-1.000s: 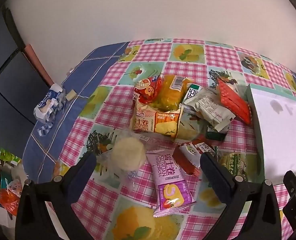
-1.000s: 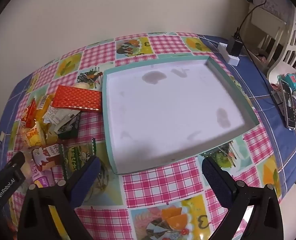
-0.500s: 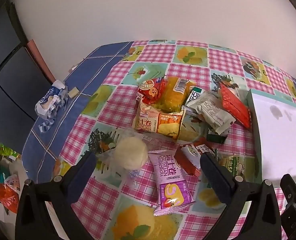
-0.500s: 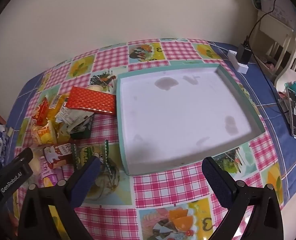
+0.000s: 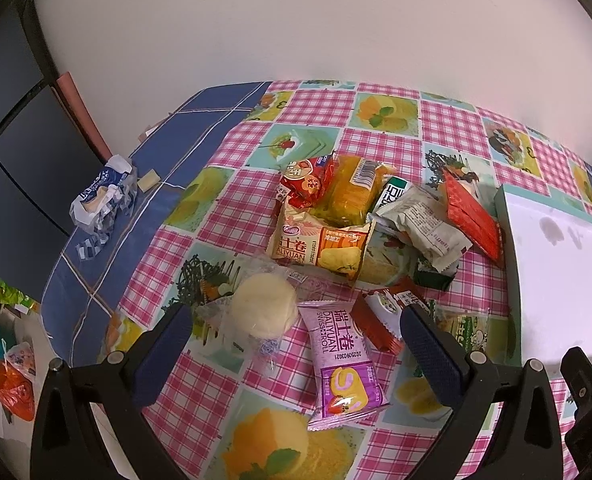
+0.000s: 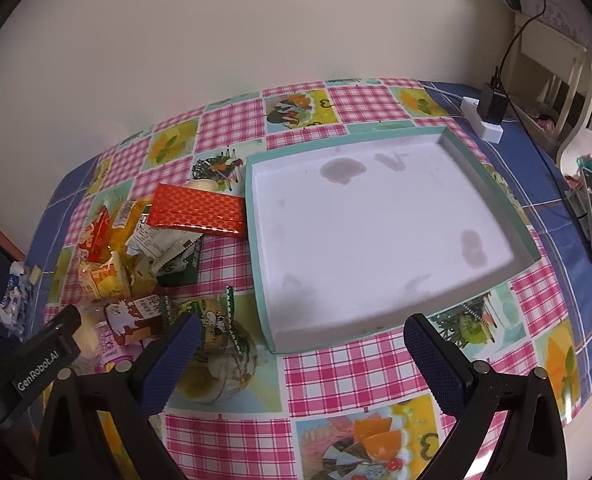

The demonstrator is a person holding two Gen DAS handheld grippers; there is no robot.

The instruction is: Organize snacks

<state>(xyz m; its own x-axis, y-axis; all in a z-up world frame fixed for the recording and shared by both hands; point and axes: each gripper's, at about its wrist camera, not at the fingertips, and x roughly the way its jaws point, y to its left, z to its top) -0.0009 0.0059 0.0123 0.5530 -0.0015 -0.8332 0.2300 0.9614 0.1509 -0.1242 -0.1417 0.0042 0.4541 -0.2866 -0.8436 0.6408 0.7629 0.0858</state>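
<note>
My left gripper [image 5: 296, 340] gapes wide over the purple swiss-roll packet [image 5: 342, 356] at lower centre; my right gripper [image 6: 302, 344] hangs open before the shallow teal-rimmed white tray [image 6: 255, 216], seemingly empty.

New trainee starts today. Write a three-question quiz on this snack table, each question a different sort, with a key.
1. True or false: the teal box already holds snacks.
2. Which lies nearest the left gripper? A) purple Swiss roll pack B) red checked packet C) orange cake pack
3. Fill in: the red checked packet's end lies right against the box's ____ wall, seen from the right gripper.

Key: 1 false; 2 A; 3 left
</note>
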